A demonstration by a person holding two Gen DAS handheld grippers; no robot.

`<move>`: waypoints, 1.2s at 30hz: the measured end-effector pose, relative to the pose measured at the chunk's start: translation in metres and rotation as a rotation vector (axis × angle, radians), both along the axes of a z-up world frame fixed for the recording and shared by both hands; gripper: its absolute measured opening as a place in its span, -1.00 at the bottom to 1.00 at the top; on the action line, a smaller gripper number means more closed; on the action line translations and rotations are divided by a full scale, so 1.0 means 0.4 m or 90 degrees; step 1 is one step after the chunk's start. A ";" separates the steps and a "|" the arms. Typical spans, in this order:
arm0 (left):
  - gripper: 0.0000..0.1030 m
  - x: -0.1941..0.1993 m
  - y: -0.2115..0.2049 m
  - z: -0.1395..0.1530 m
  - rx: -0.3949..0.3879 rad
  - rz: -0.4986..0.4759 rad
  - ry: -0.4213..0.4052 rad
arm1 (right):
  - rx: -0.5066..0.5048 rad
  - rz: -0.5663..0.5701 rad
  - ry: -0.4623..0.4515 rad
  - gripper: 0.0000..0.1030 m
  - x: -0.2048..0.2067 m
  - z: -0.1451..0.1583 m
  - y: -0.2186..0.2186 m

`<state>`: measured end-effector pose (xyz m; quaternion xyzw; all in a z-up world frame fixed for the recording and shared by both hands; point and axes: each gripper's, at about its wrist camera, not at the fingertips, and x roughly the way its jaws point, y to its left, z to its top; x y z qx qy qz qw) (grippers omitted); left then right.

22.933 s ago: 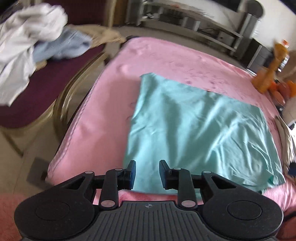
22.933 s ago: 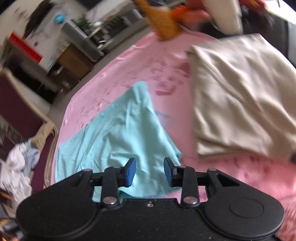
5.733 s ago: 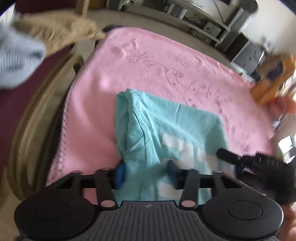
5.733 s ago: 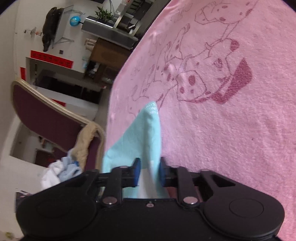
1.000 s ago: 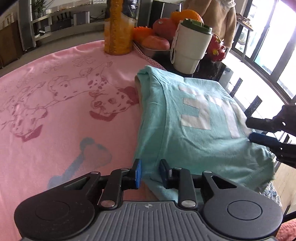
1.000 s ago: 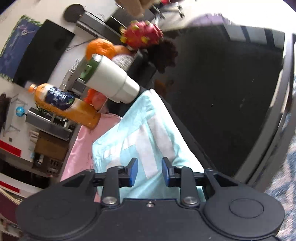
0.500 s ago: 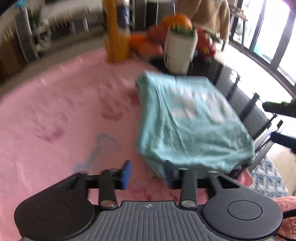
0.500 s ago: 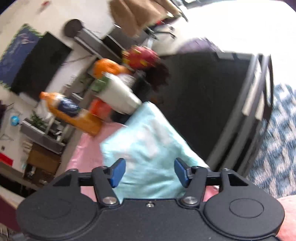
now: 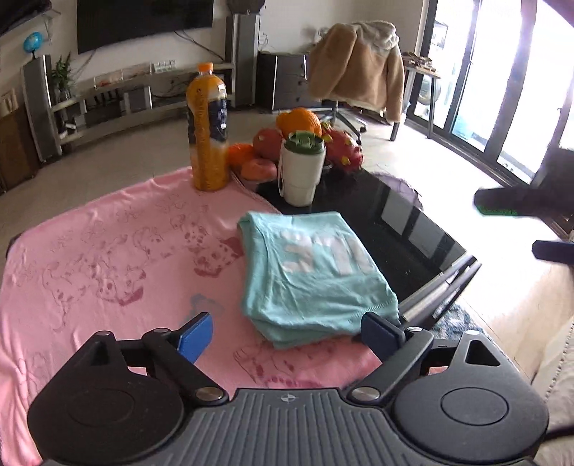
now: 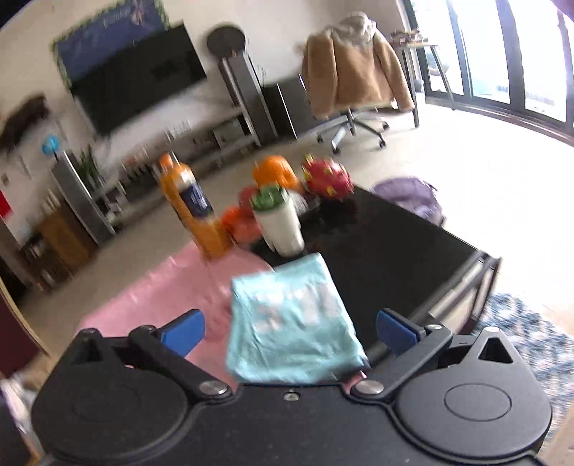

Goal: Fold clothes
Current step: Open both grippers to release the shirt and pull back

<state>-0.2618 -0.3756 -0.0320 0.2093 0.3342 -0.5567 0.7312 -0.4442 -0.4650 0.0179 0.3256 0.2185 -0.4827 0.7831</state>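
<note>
- Living-room setting: a black glass table (image 9: 394,222) is partly covered by a pink blanket (image 9: 107,272) printed with spotted dogs.
- Folded teal shirt (image 9: 308,272) lies flat at the right edge of the blanket, its right side over the bare glass; white lettering faces up. The right wrist view shows the same shirt (image 10: 290,322), blurred.
- Left gripper (image 9: 287,331): jaws have just been opening and stand wide apart. Its blue pads sit either side of the shirt's near edge in the picture, clear of the cloth; nothing is clamped.
- Right gripper (image 10: 290,331): jaws have just been opening and stand wide apart, empty, with the shirt seen between the pads but not pressed. In the left wrist view its two dark fingers (image 9: 552,251) show at the far right edge, well apart from the shirt.
- Beyond the shirt stands a white tumbler with a green lid (image 9: 301,168), just beside a pile of fruit (image 9: 297,122).
- An orange juice bottle (image 9: 208,129) stands upright at the far edge of the blanket.
- Background: a tan fleece jacket (image 9: 355,61) hangs over an office chair, and a dark television (image 9: 143,18) is mounted on the wall.
</note>
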 end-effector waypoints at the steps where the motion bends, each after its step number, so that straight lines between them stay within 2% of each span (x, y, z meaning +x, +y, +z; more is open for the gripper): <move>1: 0.75 -0.001 0.003 -0.004 0.007 0.002 0.001 | 0.008 0.003 0.019 0.99 0.007 -0.009 0.004; 7: 0.78 0.002 0.009 -0.020 0.032 0.018 0.003 | 0.015 0.006 0.120 0.99 0.035 -0.061 0.023; 12: 0.85 -0.002 0.008 -0.030 0.047 0.024 0.014 | 0.032 -0.001 0.150 1.00 0.037 -0.104 0.026; 17: 0.89 -0.015 0.008 -0.036 0.052 0.022 0.013 | 0.010 -0.052 0.194 1.00 0.037 -0.125 0.040; 20: 0.90 -0.022 0.007 -0.039 0.058 0.016 0.020 | 0.031 -0.038 0.215 1.00 0.042 -0.130 0.031; 21: 0.90 -0.024 0.007 -0.040 0.060 0.015 0.021 | 0.040 -0.032 0.219 1.00 0.043 -0.132 0.027; 26: 0.91 -0.033 0.009 -0.040 0.064 0.019 0.011 | 0.123 -0.012 0.143 1.00 0.015 -0.138 0.011; 36: 0.91 -0.050 0.012 -0.034 0.064 0.020 0.007 | 0.112 0.000 0.164 1.00 0.011 -0.138 0.024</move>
